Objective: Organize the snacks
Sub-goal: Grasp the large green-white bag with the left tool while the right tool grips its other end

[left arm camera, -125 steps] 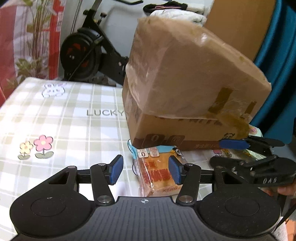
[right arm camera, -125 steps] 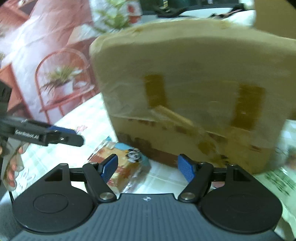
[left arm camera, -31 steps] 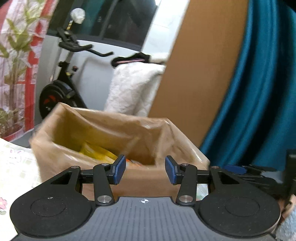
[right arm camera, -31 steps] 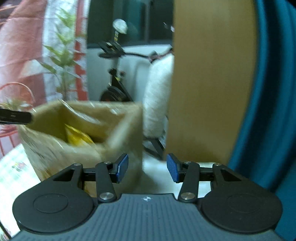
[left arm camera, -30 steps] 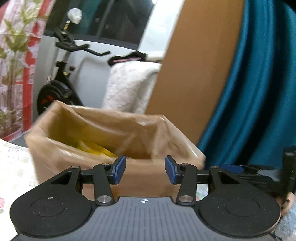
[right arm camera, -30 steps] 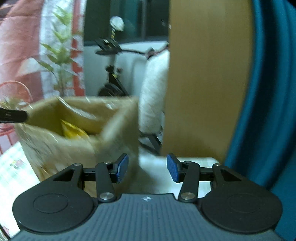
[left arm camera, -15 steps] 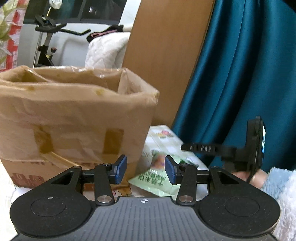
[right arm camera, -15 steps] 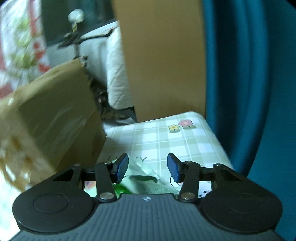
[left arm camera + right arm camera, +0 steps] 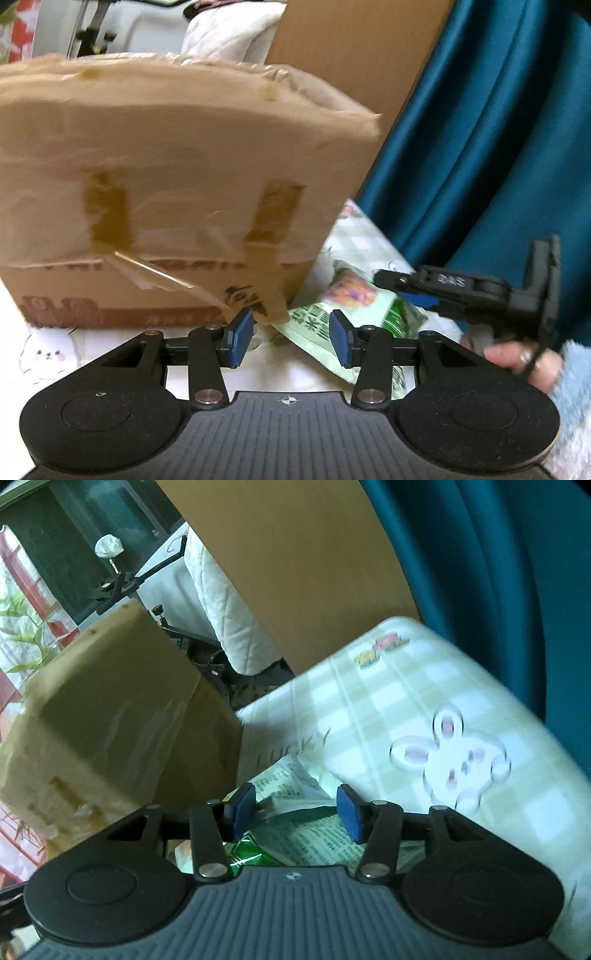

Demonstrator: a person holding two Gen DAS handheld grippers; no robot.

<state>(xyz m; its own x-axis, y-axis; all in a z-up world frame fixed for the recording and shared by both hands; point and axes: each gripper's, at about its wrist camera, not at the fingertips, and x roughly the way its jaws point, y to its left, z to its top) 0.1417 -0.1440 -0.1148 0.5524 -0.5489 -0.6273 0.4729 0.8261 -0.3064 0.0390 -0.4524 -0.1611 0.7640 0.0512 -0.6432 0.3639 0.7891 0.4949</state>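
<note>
A taped brown cardboard box (image 9: 177, 192) stands on the checked table, also in the right wrist view (image 9: 110, 716). A green snack packet (image 9: 354, 306) lies on the table at the box's right corner; it also shows in the right wrist view (image 9: 295, 823). My left gripper (image 9: 291, 341) is open and empty, low in front of the box, with the packet just right of its gap. My right gripper (image 9: 295, 808) is open, low over the packet, with the packet between and below its fingers. The right gripper's tip also shows in the left wrist view (image 9: 402, 284), above the packet.
The table wears a green checked cloth with a rabbit print (image 9: 450, 757). A teal curtain (image 9: 498, 129) and a brown board (image 9: 295, 572) stand behind the table. An exercise bike (image 9: 122, 583) and a white quilted cover (image 9: 221, 602) are beyond the box.
Both grippers have come down from above the box's open top to table level at its right corner. The green packet has come into view under the right gripper.
</note>
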